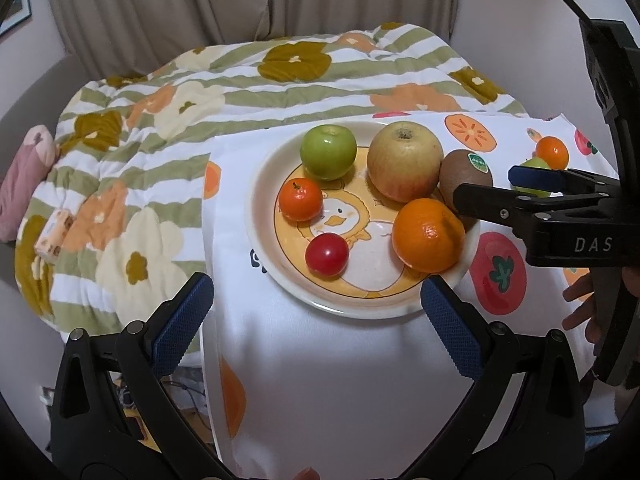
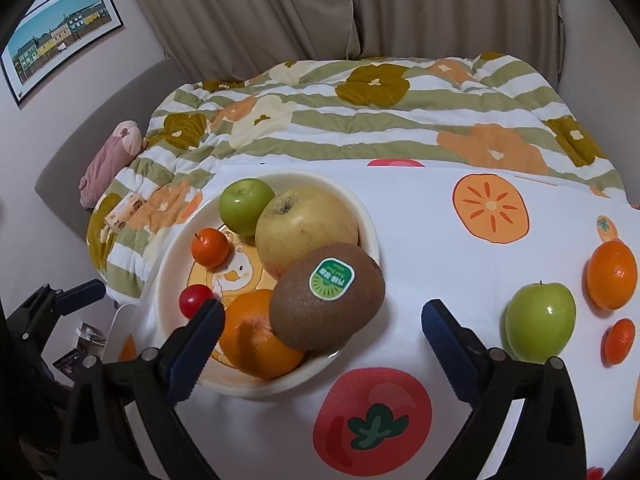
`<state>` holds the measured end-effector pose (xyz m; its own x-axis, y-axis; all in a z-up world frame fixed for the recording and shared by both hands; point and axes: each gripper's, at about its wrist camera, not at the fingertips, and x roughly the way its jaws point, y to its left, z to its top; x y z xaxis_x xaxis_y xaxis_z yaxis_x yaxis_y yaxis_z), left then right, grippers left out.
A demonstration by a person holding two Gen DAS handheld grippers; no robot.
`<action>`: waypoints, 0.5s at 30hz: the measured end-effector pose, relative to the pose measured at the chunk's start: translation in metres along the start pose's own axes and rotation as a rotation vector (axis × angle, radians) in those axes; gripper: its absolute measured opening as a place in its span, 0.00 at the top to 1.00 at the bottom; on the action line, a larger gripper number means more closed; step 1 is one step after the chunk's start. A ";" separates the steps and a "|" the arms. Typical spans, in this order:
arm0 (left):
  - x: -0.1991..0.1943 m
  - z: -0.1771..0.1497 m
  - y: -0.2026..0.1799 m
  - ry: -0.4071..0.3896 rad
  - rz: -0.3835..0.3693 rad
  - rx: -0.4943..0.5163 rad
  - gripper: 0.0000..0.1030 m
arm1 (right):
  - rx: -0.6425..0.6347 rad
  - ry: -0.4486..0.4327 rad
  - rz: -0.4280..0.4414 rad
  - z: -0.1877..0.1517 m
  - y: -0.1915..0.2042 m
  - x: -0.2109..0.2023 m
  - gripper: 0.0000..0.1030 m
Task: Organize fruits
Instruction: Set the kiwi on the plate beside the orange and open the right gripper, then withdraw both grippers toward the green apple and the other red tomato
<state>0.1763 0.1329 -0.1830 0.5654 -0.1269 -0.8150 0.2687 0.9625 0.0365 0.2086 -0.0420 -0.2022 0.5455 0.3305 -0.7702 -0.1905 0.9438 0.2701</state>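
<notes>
- Scanning from the left of the right wrist view: the left claw [image 2: 60, 300] shows only at the frame edge there; in its own view the left claw [image 1: 316, 316] stands wide open with nothing between its blue pads, hovering just short of the plate.
- Next comes the round cream plate with a duck picture [image 2: 360, 208], holding a small green apple [image 2: 246, 206], a large yellow apple [image 2: 306, 228], a tiny orange mandarin [image 2: 210, 247], a red cherry tomato [image 2: 195, 300], a big orange [image 2: 256, 336] and a brown fuzzy kiwi [image 2: 326, 296].
- The kiwi leans on the orange at the plate's near rim, its long axis slanting from lower left to upper right, sticker up.
- The right claw [image 2: 320, 332] gapes open, pads clear of the kiwi.
- Rightward, on the fruit-print cloth of the worktop [image 2: 400, 208], a green apple [image 2: 540, 324], an orange [image 2: 612, 274] and a small mandarin [image 2: 619, 340] lie loose; judging by these, most fruit is gathered and three remain.
</notes>
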 end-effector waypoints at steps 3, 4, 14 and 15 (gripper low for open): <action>-0.007 0.001 -0.003 -0.006 0.009 -0.008 0.00 | -0.009 -0.009 -0.006 0.001 0.001 -0.009 0.04; -0.009 0.001 -0.003 -0.009 0.010 -0.011 0.00 | -0.012 -0.012 -0.006 0.001 0.001 -0.013 0.04; -0.043 0.003 -0.013 -0.034 0.071 -0.062 0.00 | -0.037 -0.009 -0.003 -0.001 -0.005 -0.059 0.04; -0.047 0.004 -0.016 -0.039 0.075 -0.063 0.00 | -0.041 -0.011 -0.004 -0.002 -0.006 -0.064 0.04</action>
<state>0.1486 0.1227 -0.1433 0.6122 -0.0616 -0.7883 0.1755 0.9827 0.0594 0.1739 -0.0692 -0.1559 0.5551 0.3265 -0.7651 -0.2215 0.9446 0.2424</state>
